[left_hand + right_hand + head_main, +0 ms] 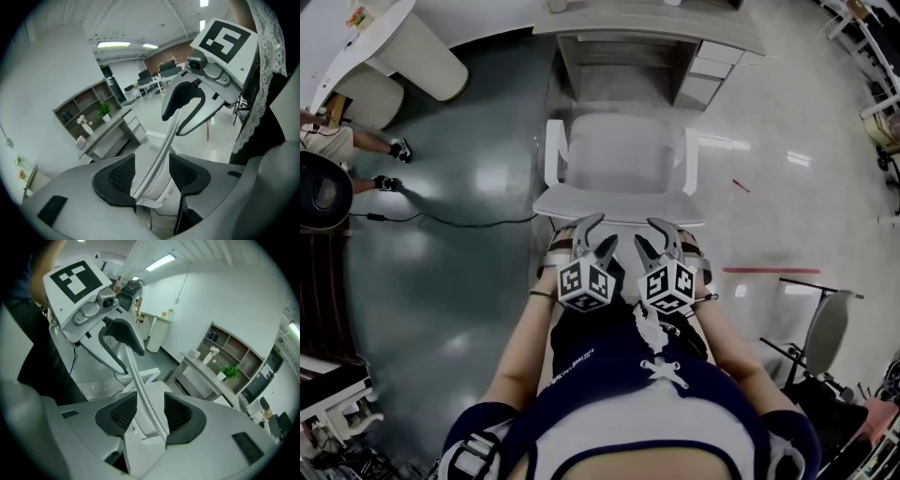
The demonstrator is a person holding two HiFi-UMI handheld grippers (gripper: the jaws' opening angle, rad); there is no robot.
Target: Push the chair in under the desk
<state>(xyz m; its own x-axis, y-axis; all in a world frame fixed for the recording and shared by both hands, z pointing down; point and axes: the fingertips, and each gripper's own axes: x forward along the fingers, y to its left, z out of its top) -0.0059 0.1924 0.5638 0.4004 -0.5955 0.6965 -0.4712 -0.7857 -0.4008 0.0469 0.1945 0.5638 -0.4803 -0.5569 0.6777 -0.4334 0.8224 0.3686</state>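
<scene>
A white chair (623,155) stands with its seat facing the grey desk (647,28), just in front of the desk's knee space. Both grippers sit side by side over the top rim of the chair back (619,208). My left gripper (598,234) is open; in the left gripper view the thin rim (157,159) runs between its dark pads (115,176) with gaps on both sides. My right gripper (649,234) is also open, and the rim (145,399) passes between its pads (178,414).
A drawer unit (708,75) fills the desk's right side. A black cable (441,222) crosses the floor at the left, where a person's legs (356,141) and a round white table (384,37) show. A red floor line (769,270) and another chair (825,328) are at the right.
</scene>
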